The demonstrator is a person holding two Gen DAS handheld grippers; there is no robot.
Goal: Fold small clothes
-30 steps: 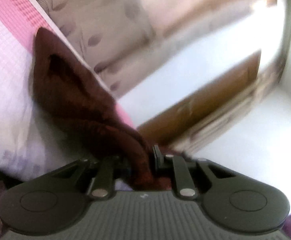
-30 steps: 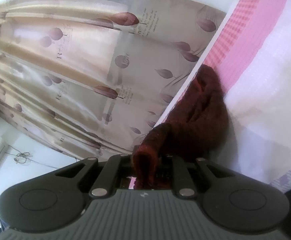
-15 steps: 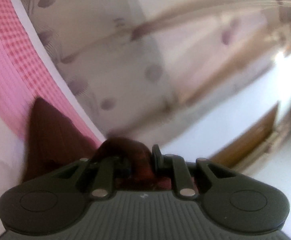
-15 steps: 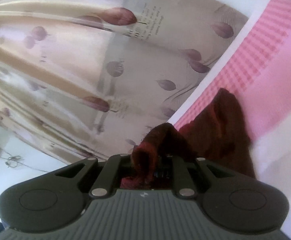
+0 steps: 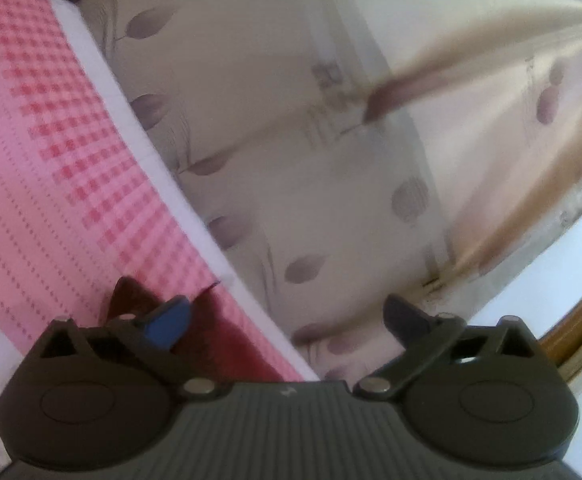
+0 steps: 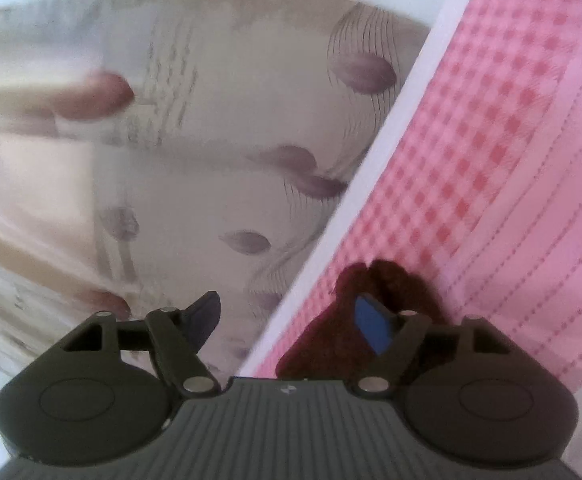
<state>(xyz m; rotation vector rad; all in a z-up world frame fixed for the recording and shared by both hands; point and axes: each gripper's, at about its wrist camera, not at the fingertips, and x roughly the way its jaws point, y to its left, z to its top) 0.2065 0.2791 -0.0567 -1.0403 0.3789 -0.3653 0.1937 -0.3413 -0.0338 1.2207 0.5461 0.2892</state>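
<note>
Where gripper gapes, garment beneath.

Surroundings noted ahead of me
Pink checked bedsheet with white border; beige leaf-print curtain hanging just beyond it; wooden frame at right.

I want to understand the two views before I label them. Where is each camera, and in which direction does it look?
Left wrist: on the left gripper, looking along its open fingers at the pink checked sheet and leaf-print curtain.
Right wrist: on the right gripper, open fingers ahead, the curtain left and the sheet right.
Both share the dark red garment lying on the sheet near its edge.
</note>
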